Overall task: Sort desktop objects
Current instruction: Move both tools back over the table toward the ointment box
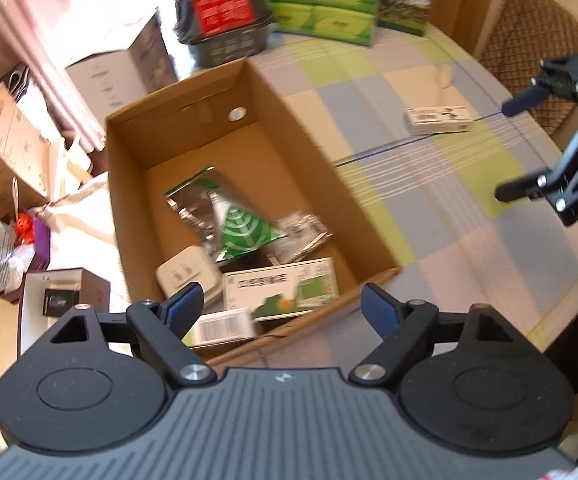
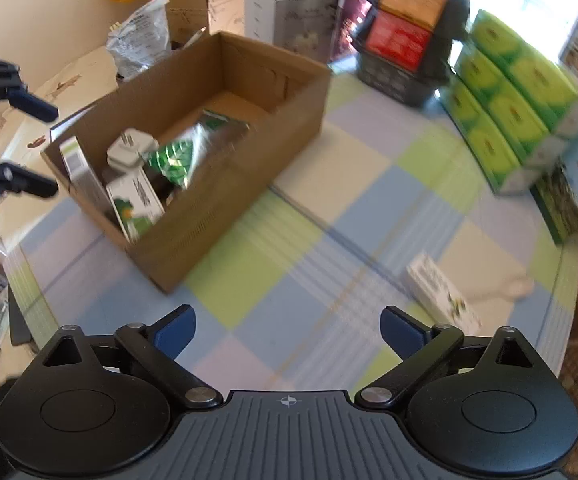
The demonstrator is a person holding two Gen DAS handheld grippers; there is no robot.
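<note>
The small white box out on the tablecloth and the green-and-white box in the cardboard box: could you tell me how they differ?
The small white box lies flat on the checked tablecloth, alone; the green-and-white box sits inside the cardboard box, leaning among other items. The green-and-white box carries a big green picture; the small white box is mostly white. Both are printed rectangular cartons.

The left gripper (image 1: 281,310) is hovering over the near end of the cardboard box (image 1: 249,92), its 2 fingers spread wide and empty. The right gripper (image 2: 289,330) is hanging beside that box, also gaping, gripping nothing.
</note>
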